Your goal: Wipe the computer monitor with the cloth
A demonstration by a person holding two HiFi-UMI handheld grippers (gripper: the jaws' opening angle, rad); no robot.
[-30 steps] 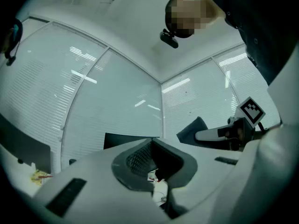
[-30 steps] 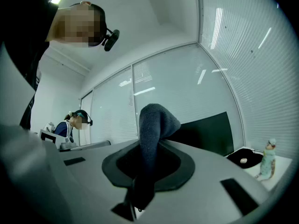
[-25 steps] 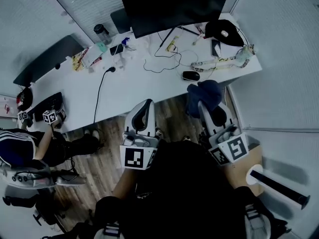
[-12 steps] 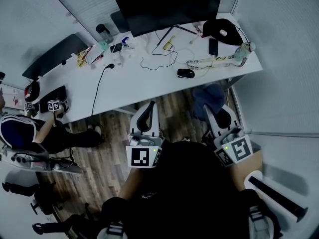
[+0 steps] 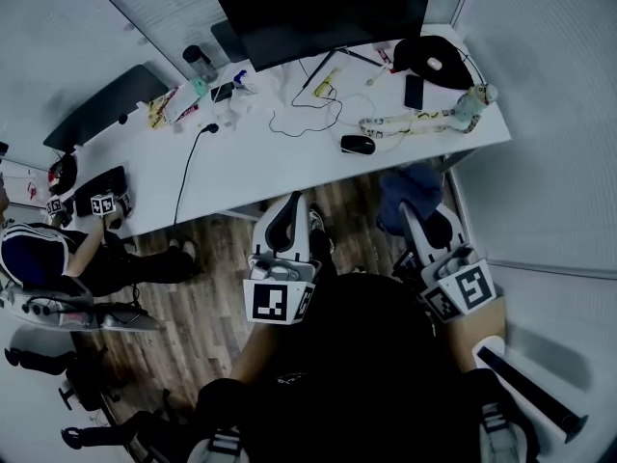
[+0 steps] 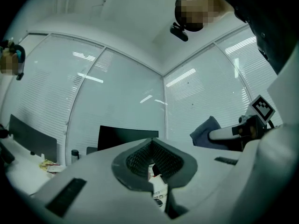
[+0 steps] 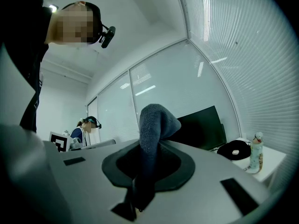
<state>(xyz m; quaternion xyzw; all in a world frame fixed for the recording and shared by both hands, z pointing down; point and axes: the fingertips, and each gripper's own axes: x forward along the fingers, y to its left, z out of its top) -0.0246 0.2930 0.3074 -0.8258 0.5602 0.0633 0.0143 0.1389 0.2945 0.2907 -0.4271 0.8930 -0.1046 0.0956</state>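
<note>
**A:** The right hand-held gripper point(image 7: 138, 181) is pinching the blue-grey knitted cloth point(image 7: 154, 120). Its jaws are pressed onto the fabric, and a fold stands up above them.

**B:** And the left hand-held gripper point(image 6: 154, 171)?

**A:** Its jaws are pressed almost together, with only a slit between them and nothing in it.

**B:** What has just changed?

**A:** A second ago the cloth overlapped the front edge of the long white counter point(image 5: 251, 167). Now, in the head view, it hangs just short of that edge, over the brown wood floor point(image 5: 222, 287). I'd judge that wiping has not begun and the whole reach is yet to be made.

**B:** What lies in between?

**A:** Going outward, first comes a black computer mouse point(image 5: 357, 144), then a looping thin black cable point(image 5: 307, 121). A patterned bottle point(image 5: 474, 102) is off to the right. The wide black computer monitor point(image 5: 323, 13) stands at the counter's far edge, against the blinds.

**B:** Any risks?

**A:** The reach passes over that clutter, and the cable near the monitor's foot could snag. A seated person point(image 5: 39, 254) at the far left is well apart.
</note>
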